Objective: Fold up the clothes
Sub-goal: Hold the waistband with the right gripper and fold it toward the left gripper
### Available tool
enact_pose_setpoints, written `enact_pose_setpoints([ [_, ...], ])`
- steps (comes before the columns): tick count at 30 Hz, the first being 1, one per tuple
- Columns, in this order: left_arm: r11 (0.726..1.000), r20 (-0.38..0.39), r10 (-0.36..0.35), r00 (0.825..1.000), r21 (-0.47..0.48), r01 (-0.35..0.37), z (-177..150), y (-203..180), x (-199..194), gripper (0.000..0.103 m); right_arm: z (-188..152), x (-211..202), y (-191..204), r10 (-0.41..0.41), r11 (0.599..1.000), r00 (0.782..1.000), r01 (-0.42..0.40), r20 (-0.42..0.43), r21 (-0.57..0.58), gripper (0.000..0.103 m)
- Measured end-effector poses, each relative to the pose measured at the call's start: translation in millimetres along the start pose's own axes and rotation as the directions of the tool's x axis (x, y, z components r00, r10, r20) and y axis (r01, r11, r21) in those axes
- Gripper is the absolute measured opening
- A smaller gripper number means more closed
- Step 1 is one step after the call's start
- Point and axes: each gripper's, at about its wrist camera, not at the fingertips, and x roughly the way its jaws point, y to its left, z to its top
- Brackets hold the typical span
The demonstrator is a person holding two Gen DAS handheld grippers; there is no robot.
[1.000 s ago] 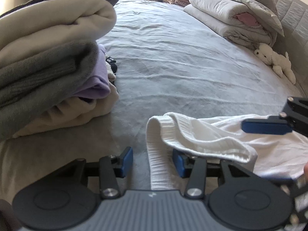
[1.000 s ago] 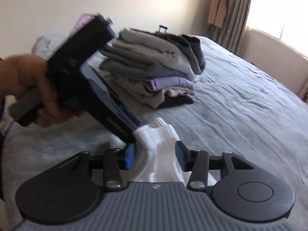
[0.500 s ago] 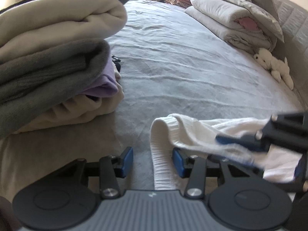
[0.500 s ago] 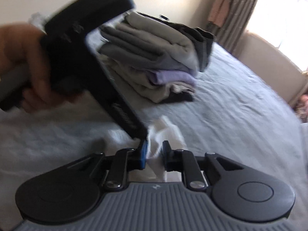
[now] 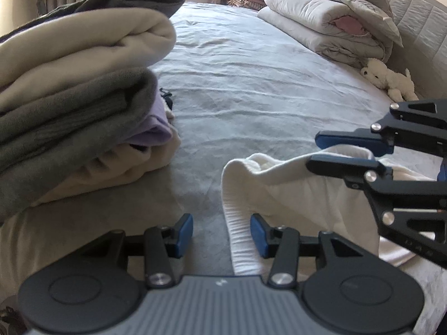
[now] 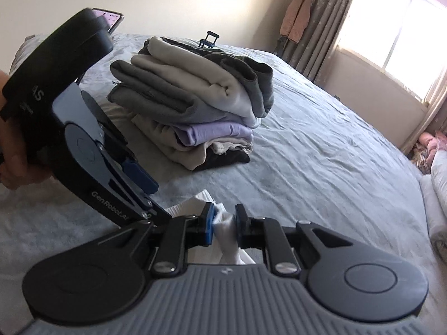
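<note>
While a white garment [image 5: 282,189] lies rumpled on the bed [image 5: 251,89], the right gripper [image 6: 225,224] has closed and now pinches its edge; the left gripper [image 5: 221,234] stays wide apart astride the ribbed hem. Beside it, a folded stack [image 6: 195,106] suggests most folding is done, with this piece left.

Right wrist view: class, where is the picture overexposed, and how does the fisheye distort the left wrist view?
Right wrist view: the window is blown out to white. Left wrist view: the bed bulges and the corners go dark.
</note>
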Motion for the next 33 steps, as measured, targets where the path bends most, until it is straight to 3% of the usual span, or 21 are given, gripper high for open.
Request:
enact_pose_setpoints([
  [9,1.000,0.026,-0.013,1.000,-0.001,0.013,7.4,2.9,3.4,0.046,4.2,-22.4,9.7,0.048,0.999,0.997,-0.048,0.057,-0.007,0.016],
  [11,1.000,0.024,-0.012,1.000,-0.006,0.012,7.8,5.9,2.4,0.046,0.7,-18.6,0.0,0.056,0.998,0.998,-0.057,0.035,0.034,0.021],
  [12,1.000,0.026,-0.007,1.000,-0.011,0.008,7.9,7.5,1.0,0.046,-1.0,-16.8,-4.9,0.060,0.997,0.998,-0.061,0.025,0.055,0.031],
  [16,0.999,0.020,0.035,0.999,-0.038,-0.034,7.5,16.1,1.1,0.044,-8.0,-7.6,-21.7,0.104,0.988,0.994,-0.101,-0.018,0.119,0.033],
  [20,0.999,0.010,0.043,0.999,-0.027,-0.043,6.4,15.5,3.5,0.044,-4.1,9.2,-10.8,0.188,0.982,0.979,-0.187,-0.076,0.015,0.033],
  [23,0.999,0.002,0.049,0.999,-0.018,-0.049,5.6,15.1,5.3,0.044,2.0,30.2,-2.3,0.191,0.981,0.969,-0.193,-0.155,0.006,0.034],
  [25,0.998,-0.004,0.054,0.999,-0.012,-0.054,5.0,14.8,6.5,0.044,6.1,44.1,3.3,0.192,0.980,0.959,-0.197,-0.208,0.001,0.047],
  [26,0.998,-0.006,0.056,0.998,-0.009,-0.056,4.7,14.6,7.2,0.044,6.4,47.4,7.8,0.183,0.982,0.960,-0.189,-0.213,-0.007,0.047],
  [30,0.998,-0.016,0.064,0.998,0.003,-0.064,3.6,14.0,9.6,0.044,5.1,58.9,14.6,0.188,0.982,0.953,-0.185,-0.237,0.036,0.046],
  [31,0.998,-0.019,0.066,0.998,0.006,-0.066,3.3,13.9,10.2,0.044,3.3,62.2,14.0,0.174,0.985,0.953,-0.170,-0.250,0.037,0.036],
  [33,0.997,-0.022,0.070,0.997,0.013,-0.070,3.1,13.0,11.2,0.044,6.0,62.8,7.2,0.157,0.987,0.957,-0.142,-0.242,0.078,0.025],
])
